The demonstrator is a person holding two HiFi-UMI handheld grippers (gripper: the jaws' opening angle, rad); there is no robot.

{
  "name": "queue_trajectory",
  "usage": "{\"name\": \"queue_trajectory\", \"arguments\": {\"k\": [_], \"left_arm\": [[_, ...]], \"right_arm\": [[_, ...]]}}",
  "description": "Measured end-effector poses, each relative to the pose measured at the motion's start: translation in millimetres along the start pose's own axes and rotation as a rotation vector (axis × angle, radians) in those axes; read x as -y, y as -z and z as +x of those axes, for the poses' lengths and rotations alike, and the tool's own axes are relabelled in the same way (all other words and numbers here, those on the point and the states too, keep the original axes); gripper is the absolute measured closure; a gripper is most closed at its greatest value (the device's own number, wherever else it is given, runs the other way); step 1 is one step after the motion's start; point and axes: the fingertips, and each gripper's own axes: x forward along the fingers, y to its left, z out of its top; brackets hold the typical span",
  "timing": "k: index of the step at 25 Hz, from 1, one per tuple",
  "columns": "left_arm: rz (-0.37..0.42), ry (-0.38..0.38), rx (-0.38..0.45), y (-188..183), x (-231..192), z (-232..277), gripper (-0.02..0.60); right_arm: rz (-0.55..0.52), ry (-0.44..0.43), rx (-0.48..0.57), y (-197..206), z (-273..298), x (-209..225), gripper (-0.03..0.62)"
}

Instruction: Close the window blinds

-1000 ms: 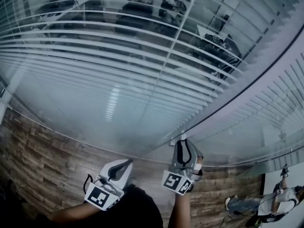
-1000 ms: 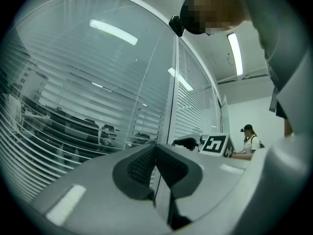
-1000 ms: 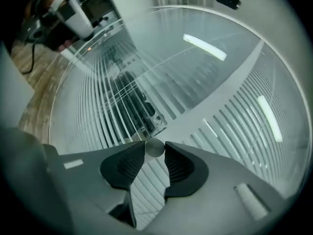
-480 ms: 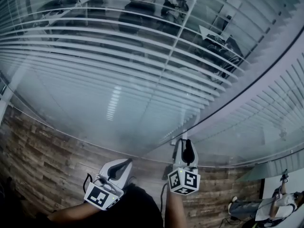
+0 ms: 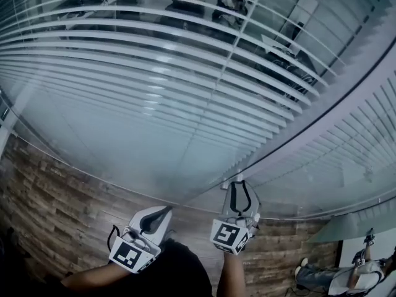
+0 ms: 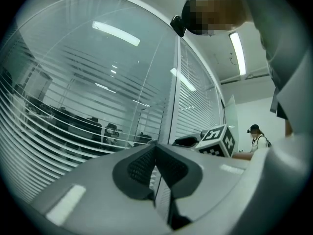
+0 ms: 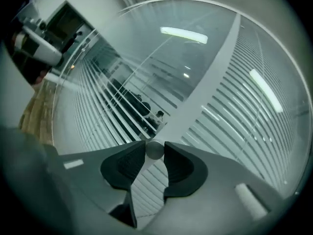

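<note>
White slatted blinds [image 5: 154,73] hang behind a glass wall, with office desks showing through the gaps between slats. A small round metal knob [image 7: 154,150] on the glass sits between the fingertips of my right gripper [image 7: 155,153], and the closing jaws touch it on both sides. In the head view the right gripper [image 5: 241,187] points at the glass beside the grey frame post [image 5: 322,110]. My left gripper [image 5: 162,213] hangs to its left, away from the glass, with its pads [image 6: 142,165] meeting at the tips and nothing held.
The wood-plank floor [image 5: 55,190] runs along the foot of the glass. A second pane with blinds [image 5: 365,141] lies right of the post. A person [image 5: 365,271] stands at the lower right. Beyond the glass, people sit at desks [image 5: 229,5].
The slats have tilted and now hide more of the office behind them. The right gripper has twisted on the knob, and its marker cube shows a different face. The left gripper has stayed put.
</note>
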Motion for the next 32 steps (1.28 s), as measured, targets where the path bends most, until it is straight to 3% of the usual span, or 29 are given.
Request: {"name": "queue_trajectory", "arguments": {"k": [2, 3, 4, 8, 10, 13, 17, 22, 24, 26, 30, 32], "left_arm": [[0.009, 0.000, -0.001, 4.9, -2.5, -1.0, 0.581], [0.006, 0.001, 0.000, 5.9, -2.9, -1.0, 0.581], [0.004, 0.002, -0.002, 7.2, -3.2, -1.5, 0.581], [0.006, -0.005, -0.015, 11.8, -4.4, -5.8, 0.581], [0.006, -0.005, -0.014, 9.9, -3.4, -3.8, 0.581], [-0.001, -0.002, -0.010, 10.0, -1.6, -0.4, 0.581], [0.004, -0.013, -0.022, 10.6, -3.2, 1.6, 0.581], [-0.007, -0.007, -0.006, 3.3, -1.1, -2.1, 0.581], [-0.008, -0.003, 0.004, 0.5, 0.1, -6.0, 0.581], [0.000, -0.004, -0.005, 2.2, -0.2, -8.7, 0.581], [-0.001, -0.004, -0.010, 2.9, 0.1, -5.3, 0.581], [-0.004, -0.003, -0.010, 3.4, 0.6, -3.5, 0.581]], "right_arm": [[-0.019, 0.004, 0.014, -0.4, 0.7, -4.8, 0.468], [0.036, -0.007, 0.028, -0.6, 0.7, -6.0, 0.467], [0.137, -0.028, 0.044, -0.1, 0.3, -6.6, 0.467], [0.721, -0.118, 0.094, 7.5, -4.4, -4.9, 0.428], [0.848, -0.110, 0.113, 8.8, -6.0, -0.9, 0.437], [0.880, -0.088, 0.119, 12.2, -4.6, 3.1, 0.456], [0.838, -0.100, 0.107, 12.9, -1.1, 6.9, 0.471], [0.443, -0.054, 0.037, 7.3, -5.7, 6.1, 0.518], [0.376, -0.057, 0.028, 4.5, -9.2, 3.8, 0.521], [0.432, -0.078, 0.030, 4.6, -10.7, 4.5, 0.517], [0.745, -0.128, 0.053, 10.5, -7.4, 10.5, 0.514], [0.836, -0.128, 0.066, 11.3, -6.4, 10.9, 0.517]]}}
